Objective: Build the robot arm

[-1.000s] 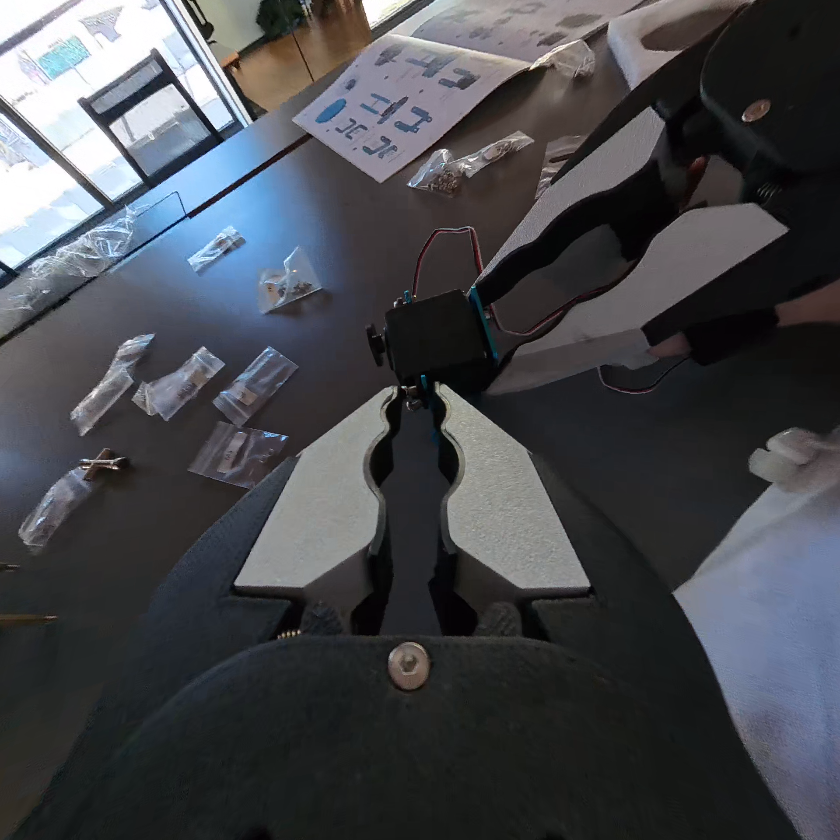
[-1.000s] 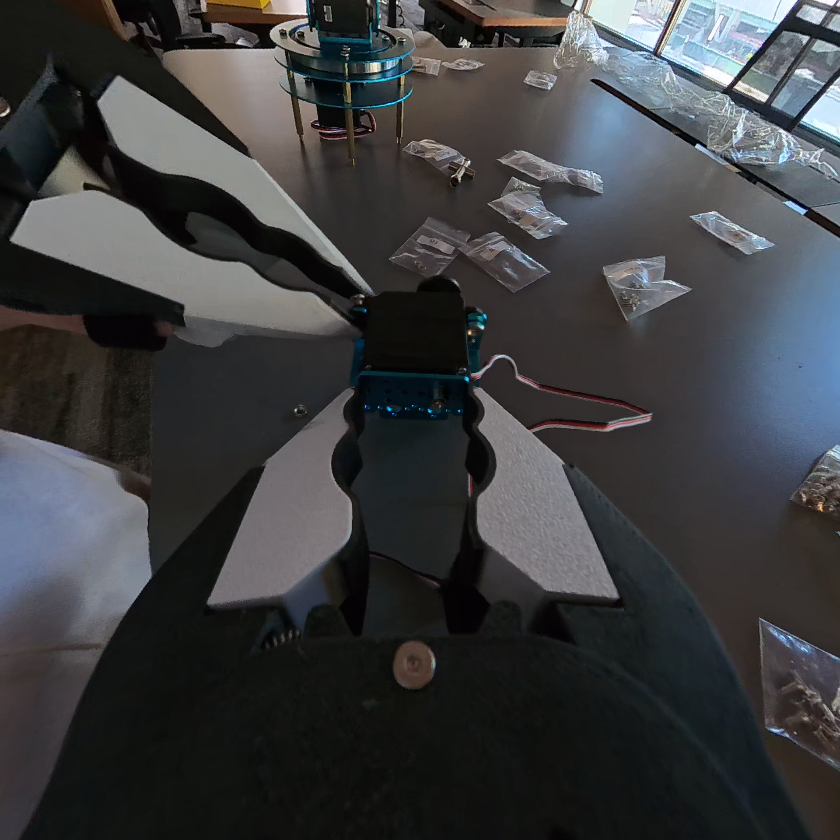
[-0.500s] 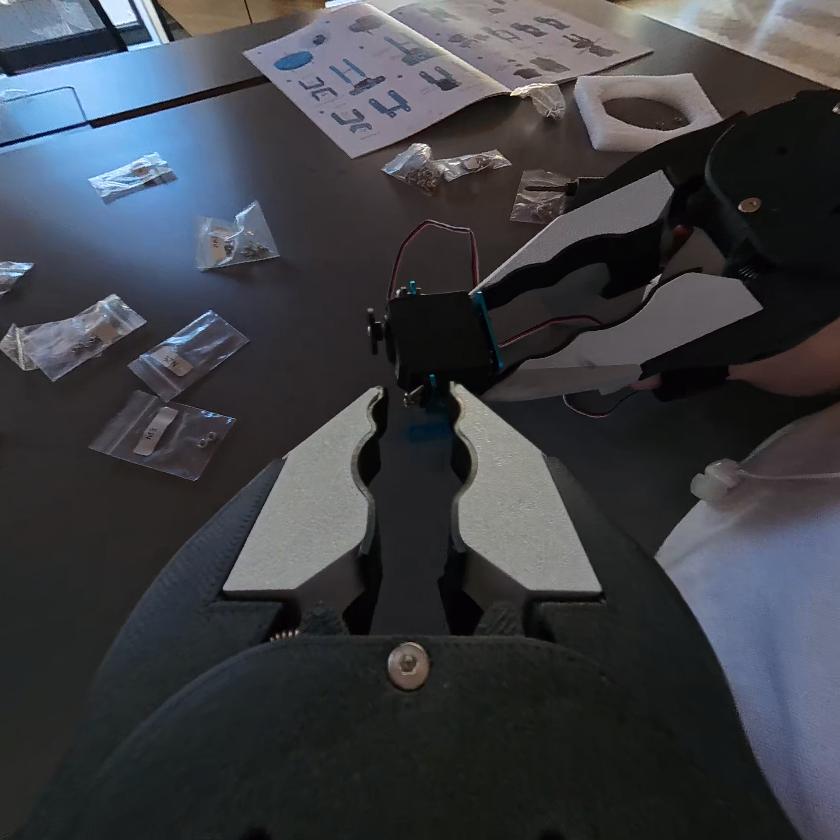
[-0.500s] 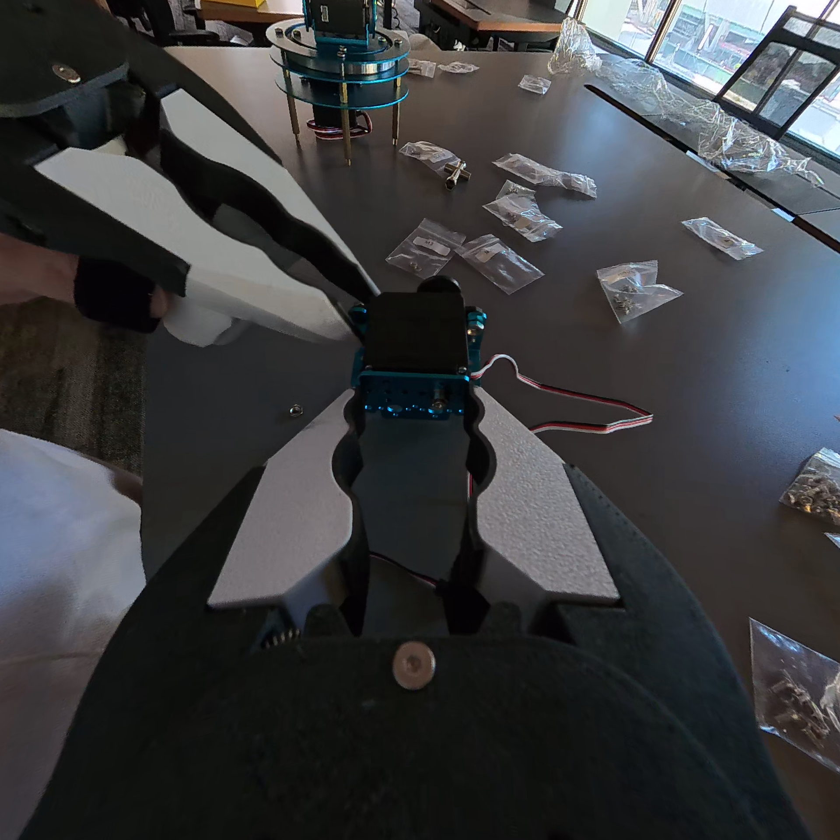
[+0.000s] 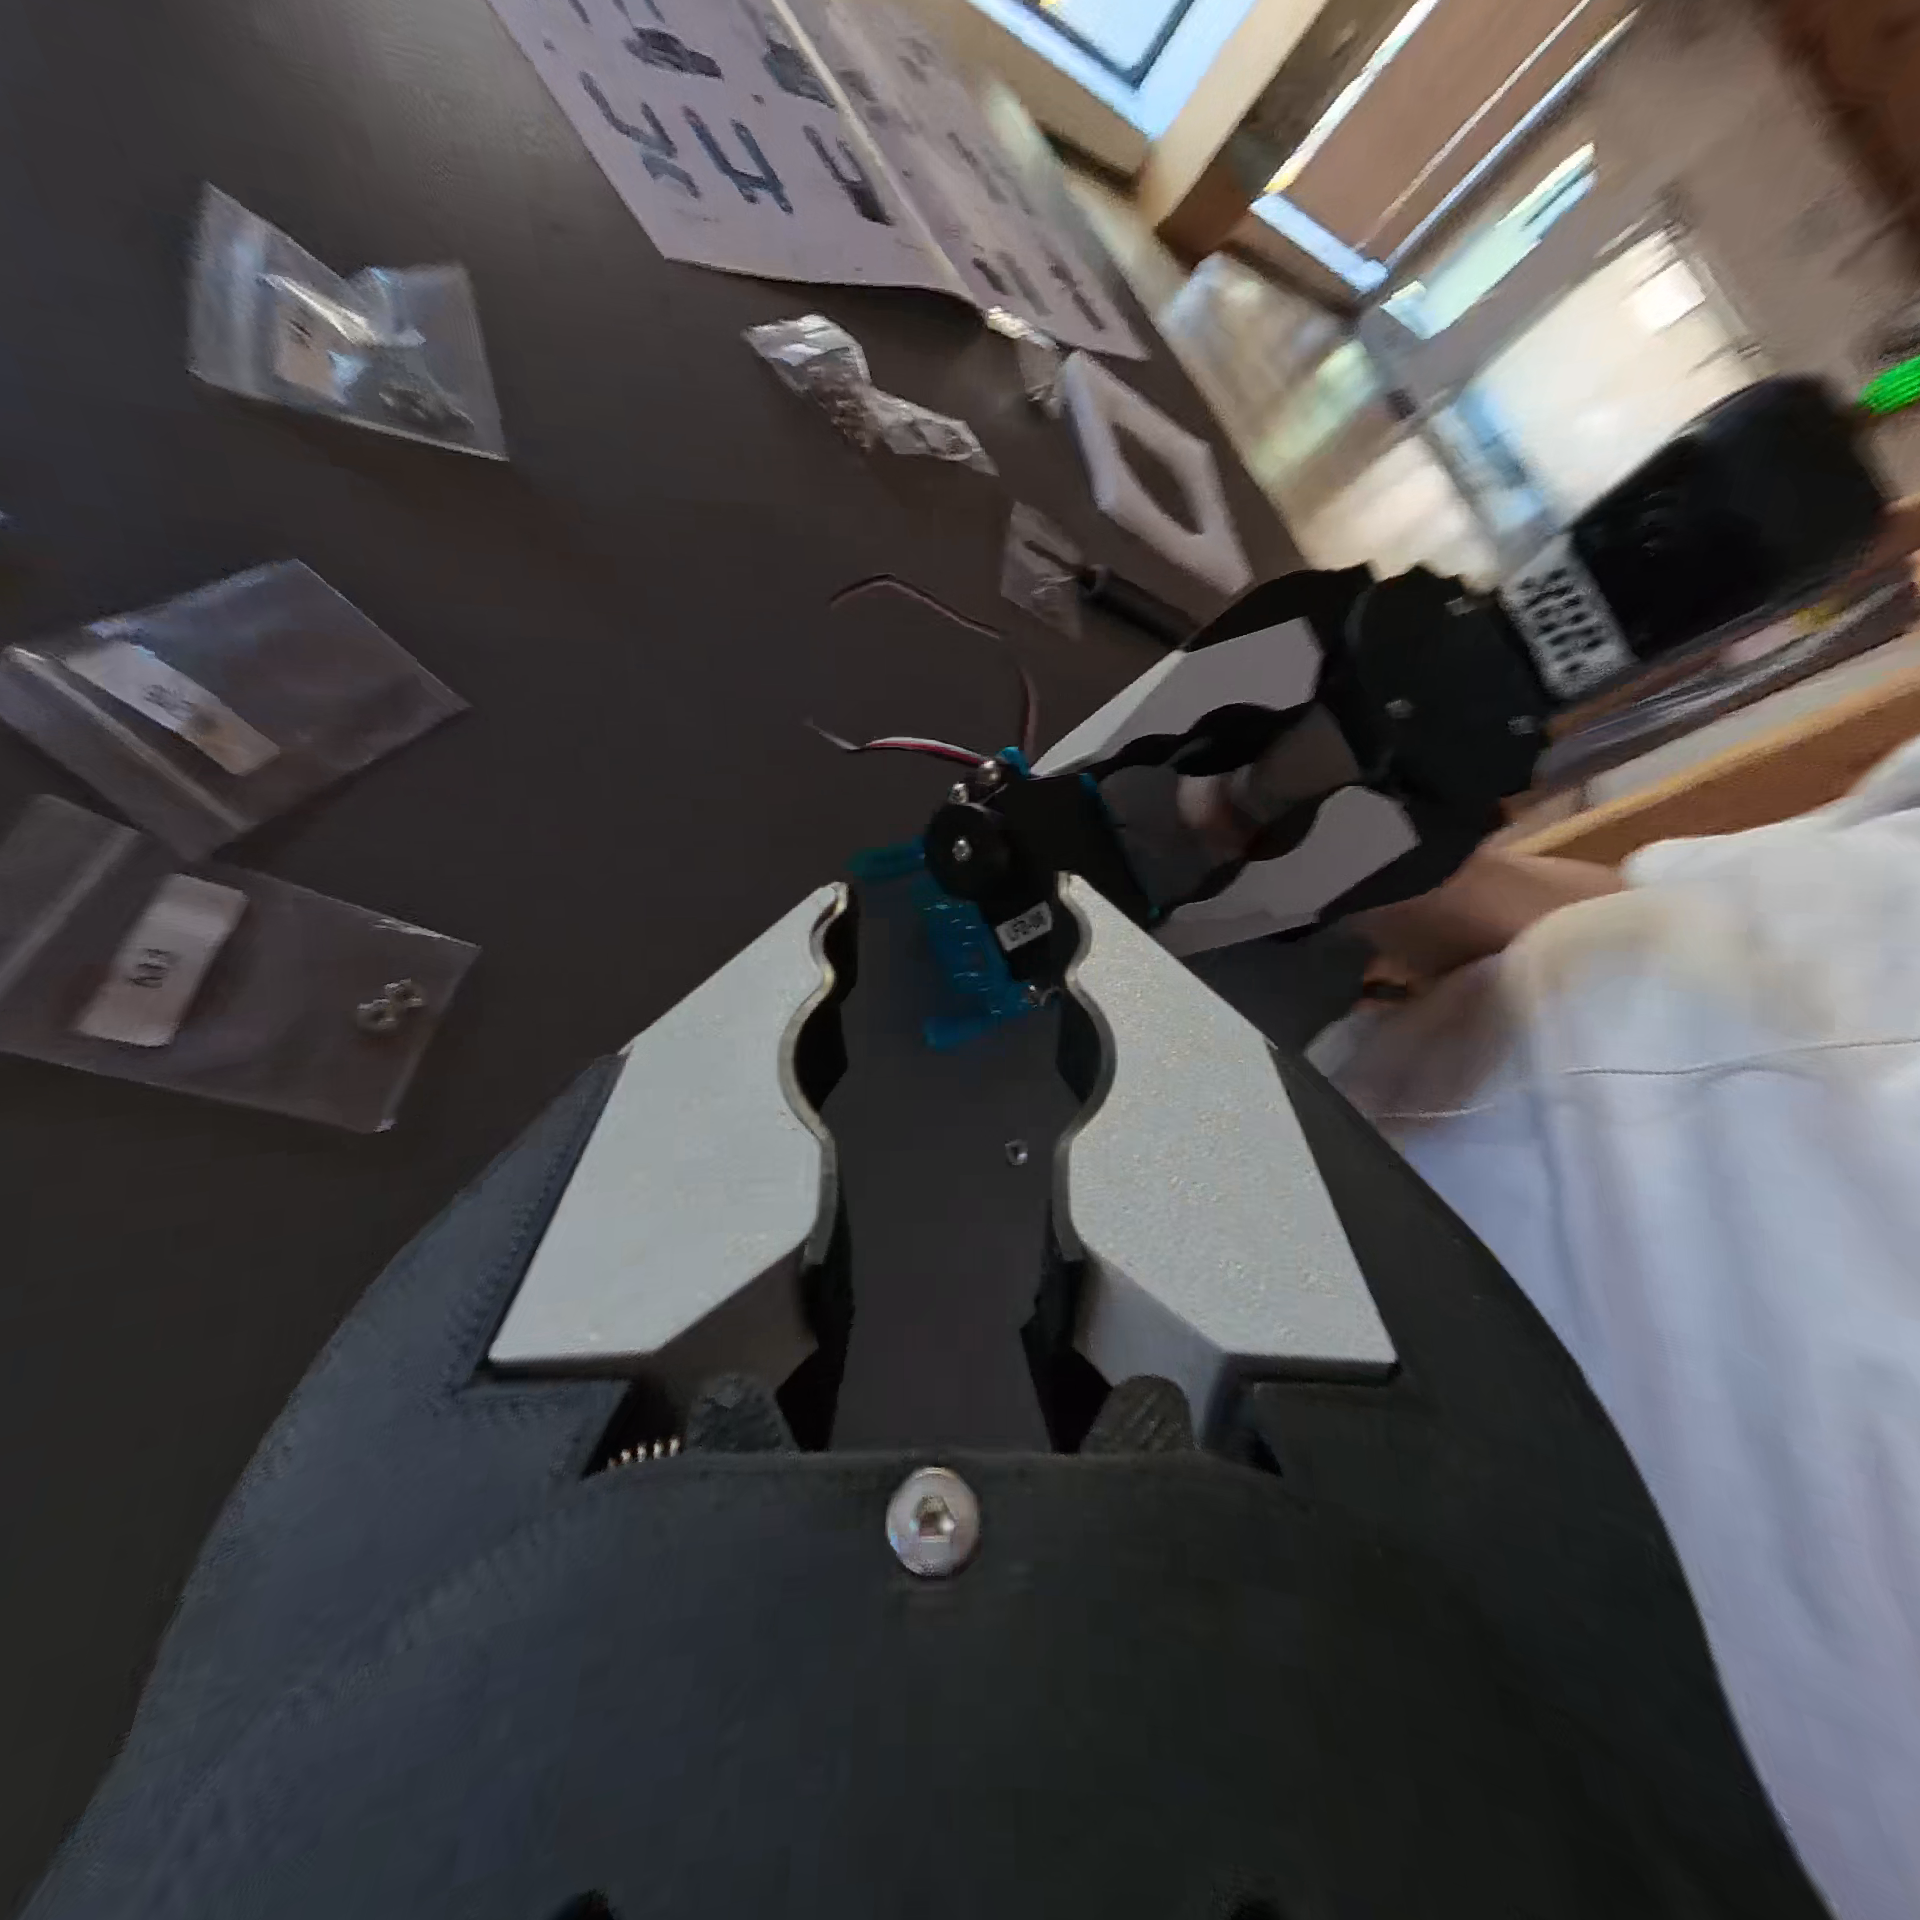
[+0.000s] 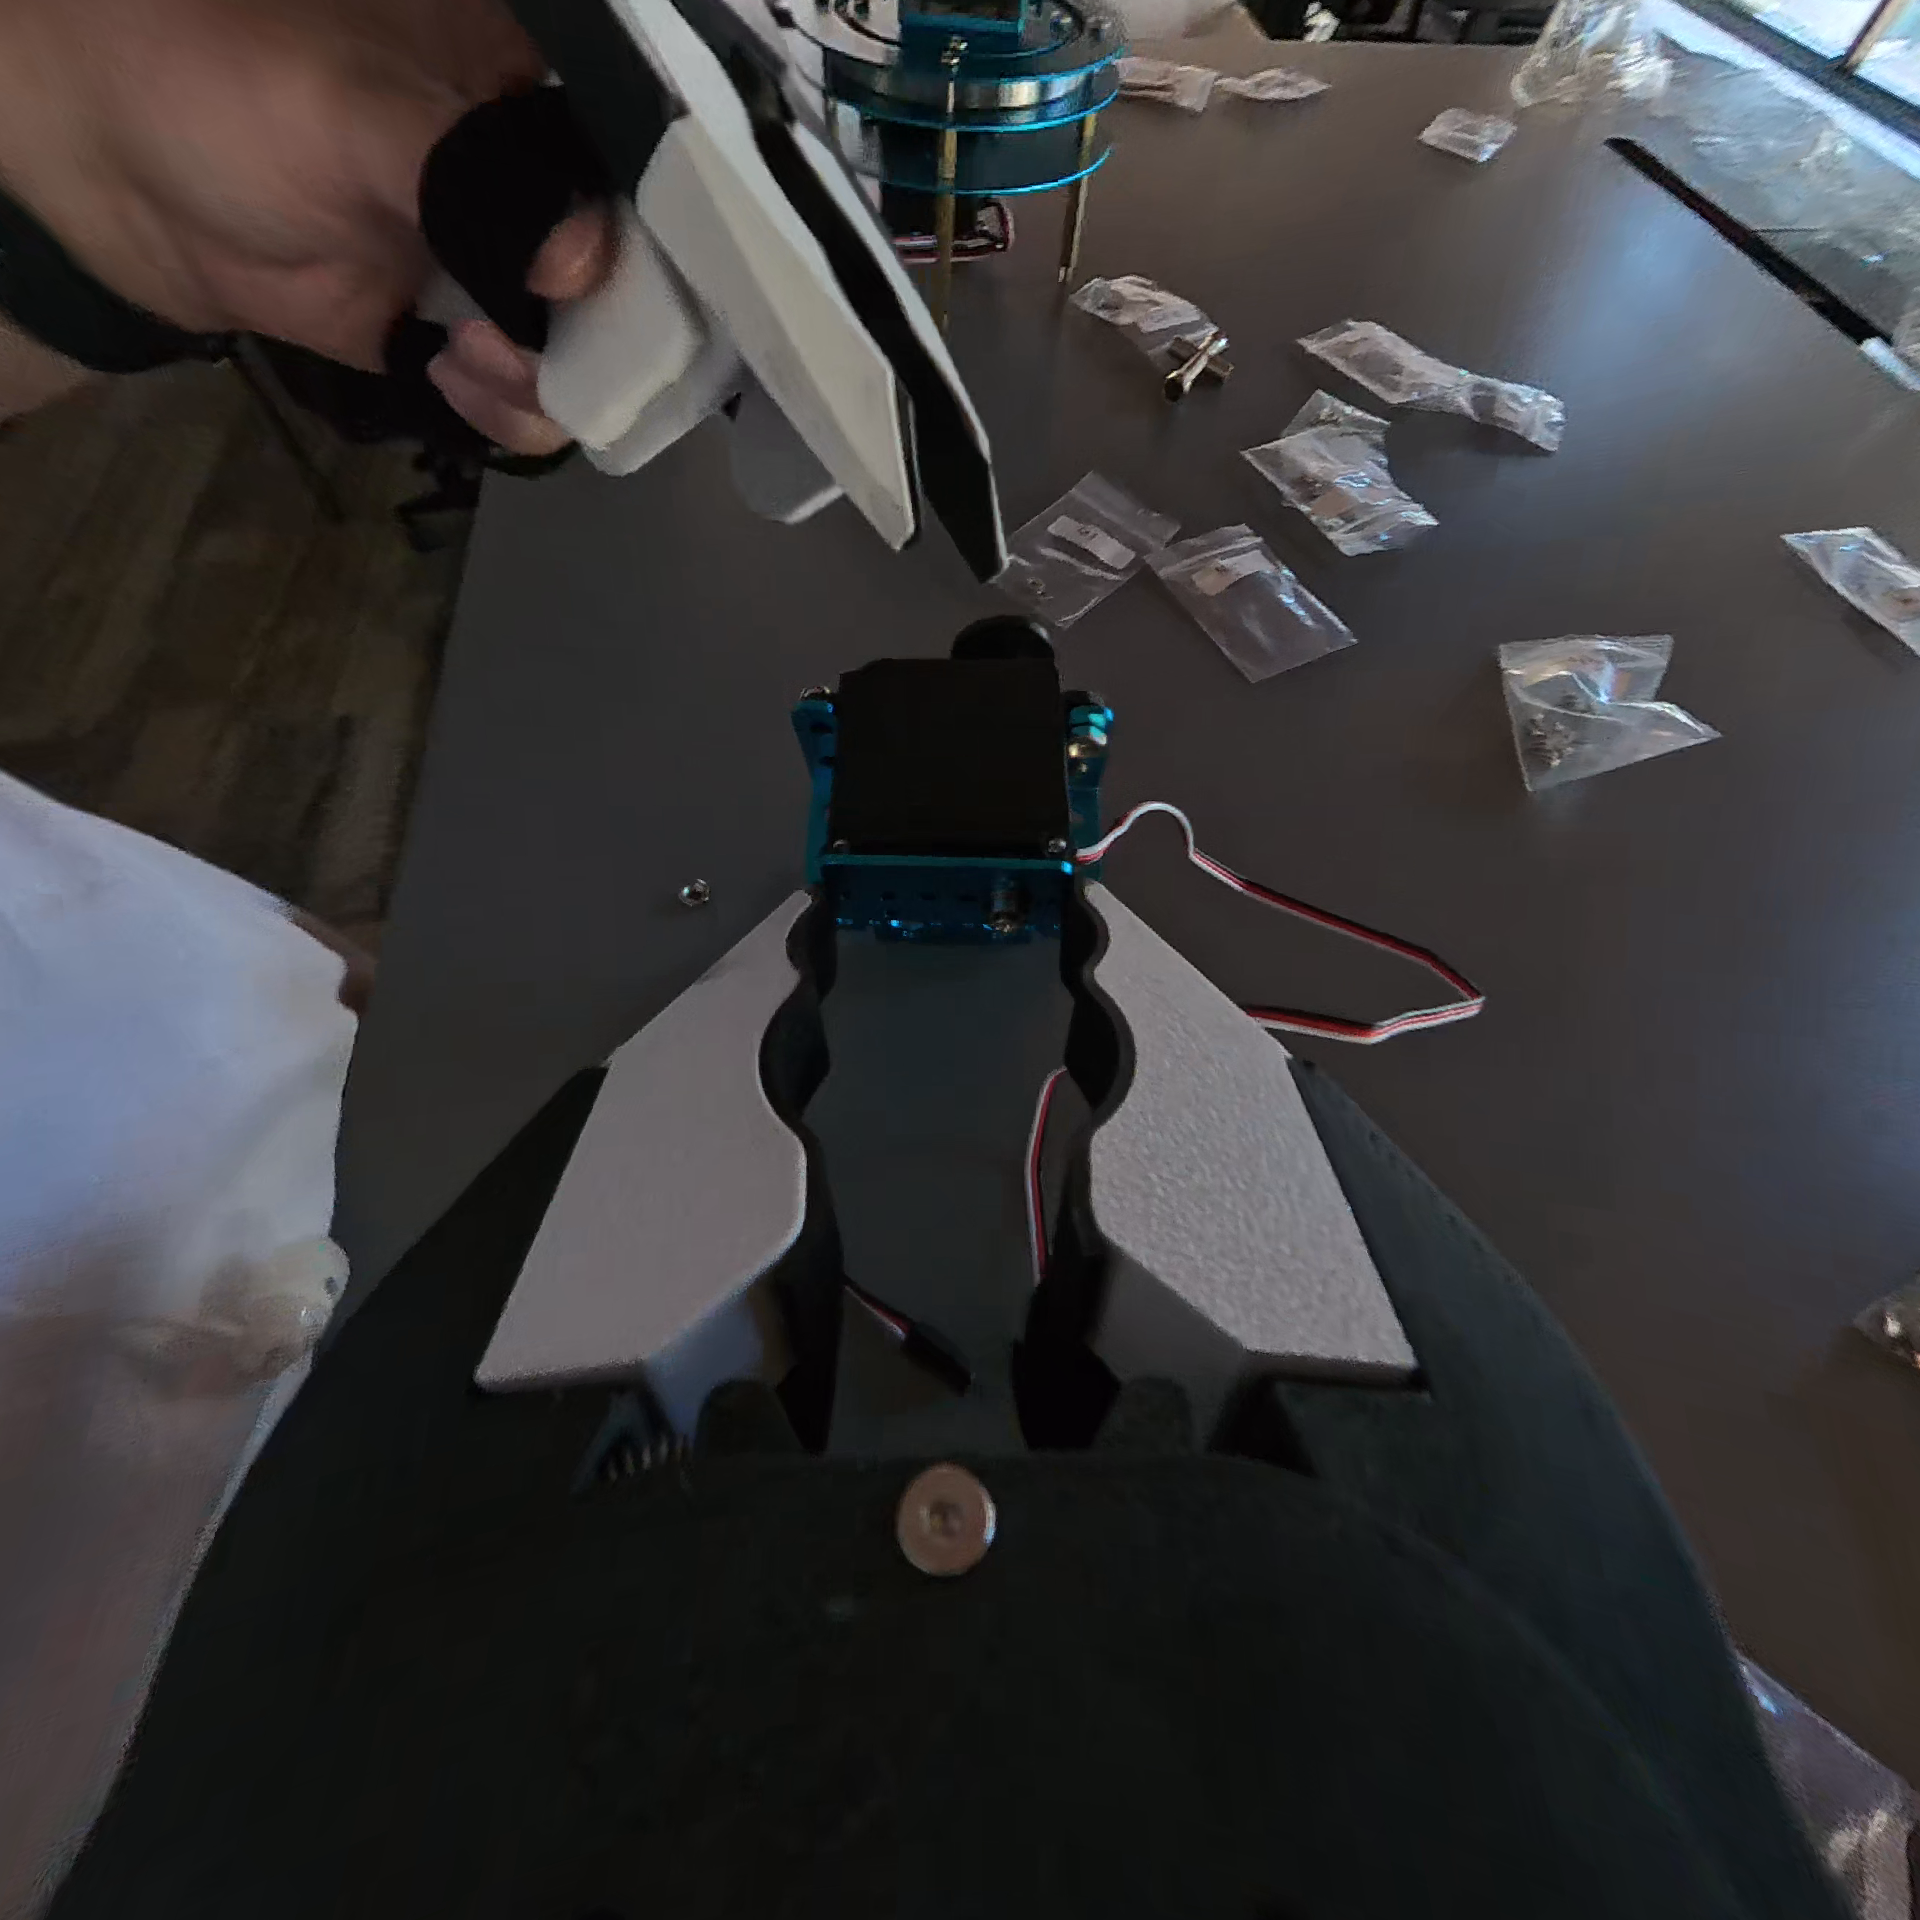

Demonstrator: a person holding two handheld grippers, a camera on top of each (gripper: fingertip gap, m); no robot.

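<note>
My right gripper [image 6: 948, 914] is shut on the blue metal bracket of a black servo [image 6: 951, 758] and holds it just over the dark table [image 6: 1455, 1247]. The servo's red, white and black wire [image 6: 1351, 935] trails to the right and back between the right fingers. My left gripper [image 5: 951, 899] is open and empty, with the servo [image 5: 1013, 852] just beyond its tips. In the right wrist view the left gripper [image 6: 945, 556] hangs tilted above and behind the servo, apart from it. The right gripper [image 5: 1091, 831] also shows in the left wrist view.
Several clear bags of small parts [image 6: 1247, 597] lie across the table. A round blue tiered assembly [image 6: 977, 94] stands at the back. A loose nut [image 6: 693, 890] lies near the left table edge. An instruction sheet [image 5: 790, 145] and a white foam frame [image 5: 1153, 468] lie farther off. The gap from one gripper's tips to the other's is roughly 7 centimetres. To reach the round blue tiered assembly [image 6: 977, 94] in a straight line is about 25 centimetres for my left fingers, about 30 centimetres for my right.
My left gripper has opened, come off the servo and lifted away while rolling to one side. My right gripper still holds the servo in about the same place.
</note>
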